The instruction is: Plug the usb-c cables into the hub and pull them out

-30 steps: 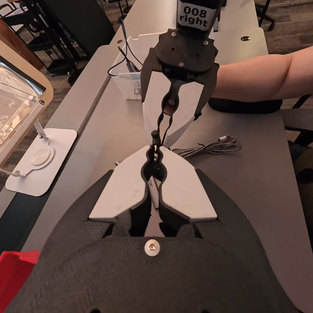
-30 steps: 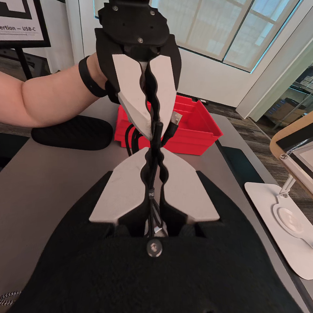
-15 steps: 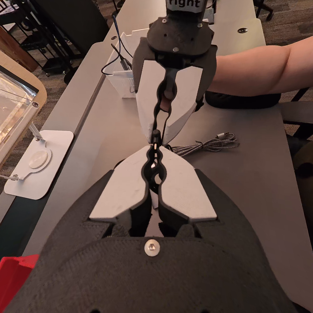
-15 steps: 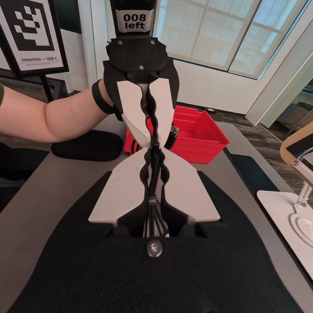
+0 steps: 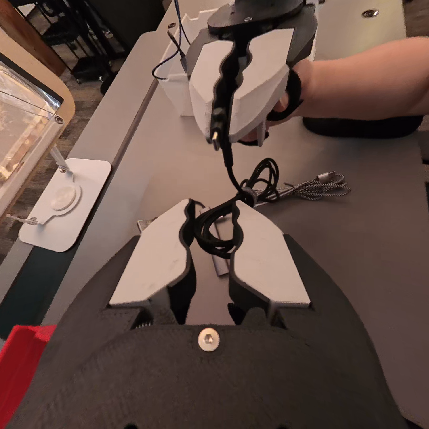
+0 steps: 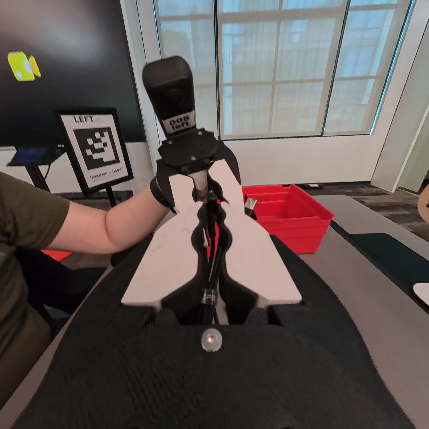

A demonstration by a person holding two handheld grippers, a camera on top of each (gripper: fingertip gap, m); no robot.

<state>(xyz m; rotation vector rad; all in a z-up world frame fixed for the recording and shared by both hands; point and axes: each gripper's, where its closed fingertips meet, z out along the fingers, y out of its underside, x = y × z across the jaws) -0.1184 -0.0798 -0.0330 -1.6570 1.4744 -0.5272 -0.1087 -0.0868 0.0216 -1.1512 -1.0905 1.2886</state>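
We see our right tool (image 6: 211,210) clamped on a black cable (image 6: 214,267); the left tool (image 6: 204,185) faces it with fingers apart, a red bin (image 6: 292,229) sitting on the surface (image 6: 362,290).

Warm, dim indoor light over the tabletop (image 5: 348,232) in the left wrist view; cool bright daylight through the windows (image 6: 290,69) in the right wrist view. Strong fisheye bending at the edges. Motion blur on the far hand-held gripper (image 6: 204,199); soft shadows
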